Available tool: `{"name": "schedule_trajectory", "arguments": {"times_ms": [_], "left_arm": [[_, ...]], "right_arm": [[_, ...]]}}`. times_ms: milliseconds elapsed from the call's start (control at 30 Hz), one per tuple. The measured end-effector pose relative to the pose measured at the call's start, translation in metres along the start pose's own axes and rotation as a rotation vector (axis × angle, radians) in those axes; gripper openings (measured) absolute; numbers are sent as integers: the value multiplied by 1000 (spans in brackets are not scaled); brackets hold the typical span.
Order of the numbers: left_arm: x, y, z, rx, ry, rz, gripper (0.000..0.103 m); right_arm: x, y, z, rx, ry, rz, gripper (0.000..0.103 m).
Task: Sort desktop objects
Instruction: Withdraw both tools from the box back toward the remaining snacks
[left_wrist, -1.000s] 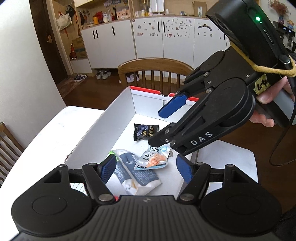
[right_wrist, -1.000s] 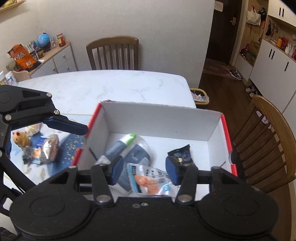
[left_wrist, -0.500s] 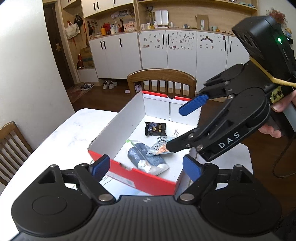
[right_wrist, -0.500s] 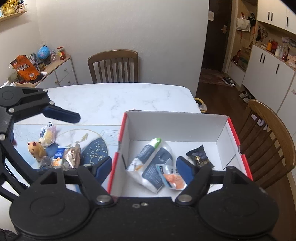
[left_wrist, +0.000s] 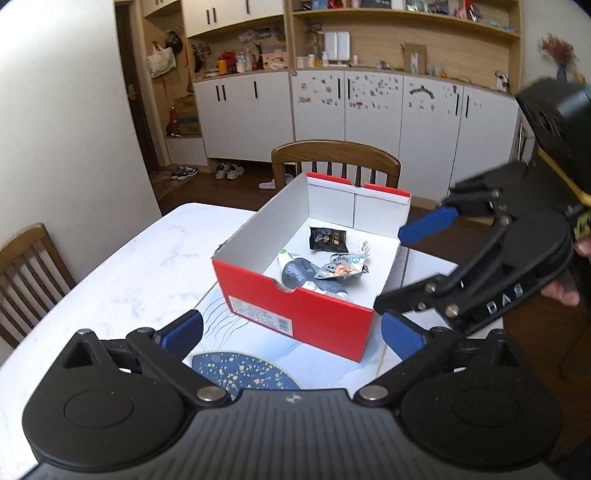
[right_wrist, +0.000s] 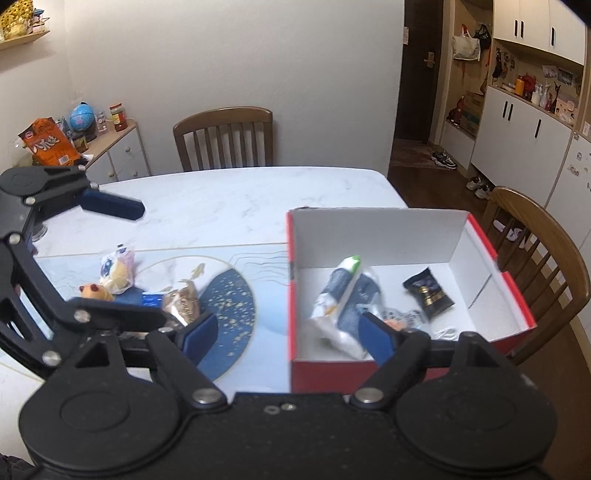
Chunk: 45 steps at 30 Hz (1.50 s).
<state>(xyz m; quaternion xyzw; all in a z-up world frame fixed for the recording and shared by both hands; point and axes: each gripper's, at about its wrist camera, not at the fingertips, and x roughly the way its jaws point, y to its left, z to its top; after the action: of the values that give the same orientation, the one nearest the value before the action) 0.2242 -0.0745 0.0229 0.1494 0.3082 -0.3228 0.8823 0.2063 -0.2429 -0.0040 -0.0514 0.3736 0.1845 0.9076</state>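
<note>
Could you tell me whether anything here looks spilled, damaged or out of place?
Nothing looks spilled or damaged. The red box sits upright with packets lying loosely inside, and a few snack items remain unsorted on the placemat beside it.

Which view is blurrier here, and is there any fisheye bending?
Right wrist view: motion smear on the pouches in the red box and the snacks on the mat. Left wrist view: sharper, though the cabinets bow from fisheye bending.

A box (right_wrist: 480, 236) is set at the table's (right_wrist: 240, 199) right edge; packets (right_wrist: 347, 295) lie in it. Left of it, snacks (right_wrist: 118, 269) are spread on a mat (right_wrist: 236, 306).
</note>
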Motion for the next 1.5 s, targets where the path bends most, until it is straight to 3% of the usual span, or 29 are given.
{"name": "schedule_trajectory", "arguments": {"times_ms": [300, 500, 700, 1233, 1500], "left_arm": [[-22, 30, -34, -86, -10, 14, 103], [-38, 44, -65, -137, -32, 90, 103], [-47, 59, -92, -200, -21, 104, 103], [-26, 77, -151, -259, 53, 130, 103], [-25, 79, -164, -257, 33, 177, 103]], "right_arm": [[6, 30, -8, 11, -10, 24, 85], [15, 46, -9, 9, -5, 31, 85], [28, 61, -12, -4, 1, 66, 84], [72, 83, -20, -32, 50, 89, 81], [93, 86, -24, -40, 91, 101, 81]]}}
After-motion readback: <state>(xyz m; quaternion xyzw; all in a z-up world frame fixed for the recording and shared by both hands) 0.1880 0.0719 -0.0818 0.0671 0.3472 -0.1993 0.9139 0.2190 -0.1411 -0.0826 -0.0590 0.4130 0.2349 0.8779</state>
